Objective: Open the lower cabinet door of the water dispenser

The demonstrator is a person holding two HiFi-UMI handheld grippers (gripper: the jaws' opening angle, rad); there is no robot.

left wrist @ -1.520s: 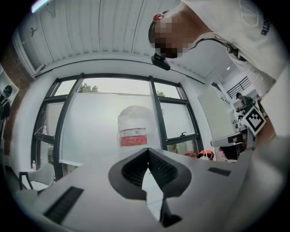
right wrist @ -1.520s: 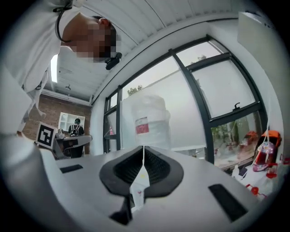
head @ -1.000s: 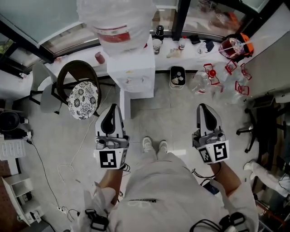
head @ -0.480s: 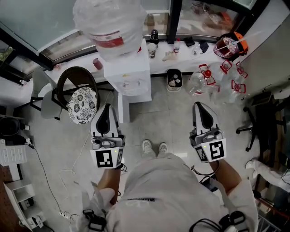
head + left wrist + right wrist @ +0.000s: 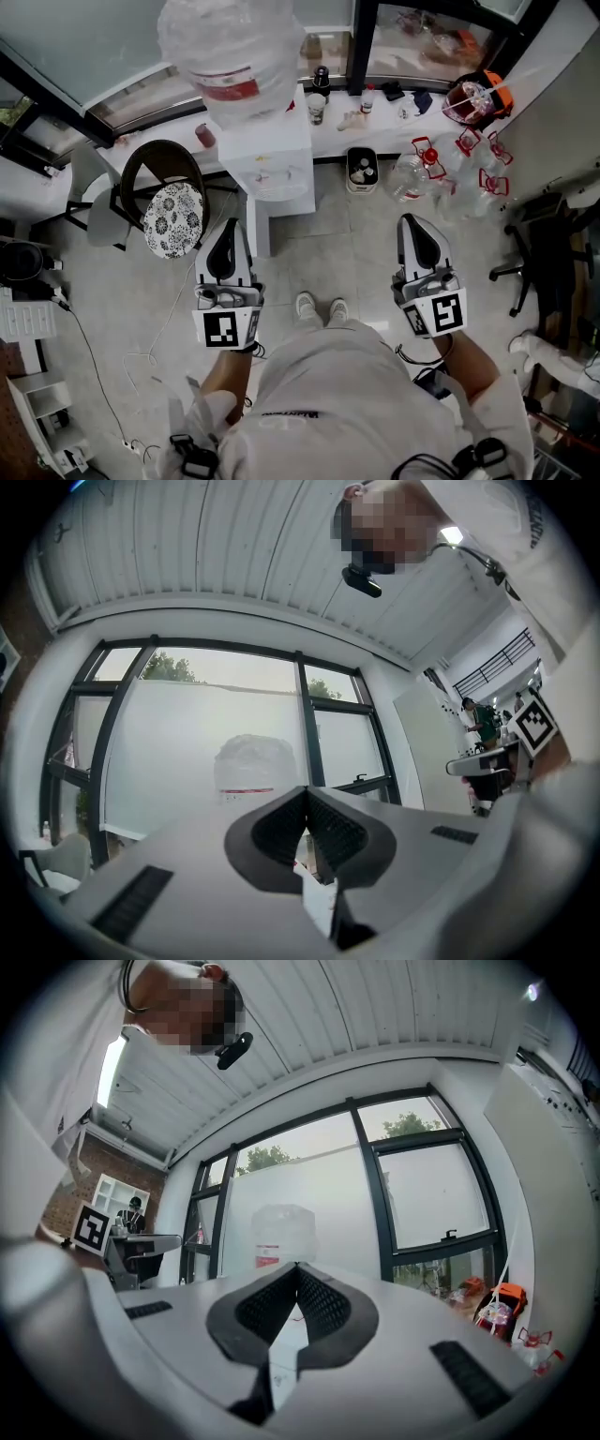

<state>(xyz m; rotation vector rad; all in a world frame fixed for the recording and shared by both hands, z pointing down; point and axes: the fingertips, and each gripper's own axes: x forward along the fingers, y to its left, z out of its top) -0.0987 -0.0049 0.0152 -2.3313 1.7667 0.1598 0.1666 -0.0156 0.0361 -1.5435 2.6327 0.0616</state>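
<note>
**At twelve o'clock stands the dispenser, both grippers short of it**

Straight ahead at twelve o'clock, the dispenser (image 5: 272, 159) stands against the window ledge. A narrow white panel (image 5: 260, 225) juts from its foot toward the person. It may be the lower door swung out or only the cabinet's side, and I cannot tell which. The left gripper (image 5: 228, 225) and right gripper (image 5: 412, 222) hover well apart from it, jaws pressed together on nothing. Any work at that door belongs low at the foot, clear of the chair (image 5: 173, 202) at ten o'clock and the bottles (image 5: 441, 169) at two
</note>
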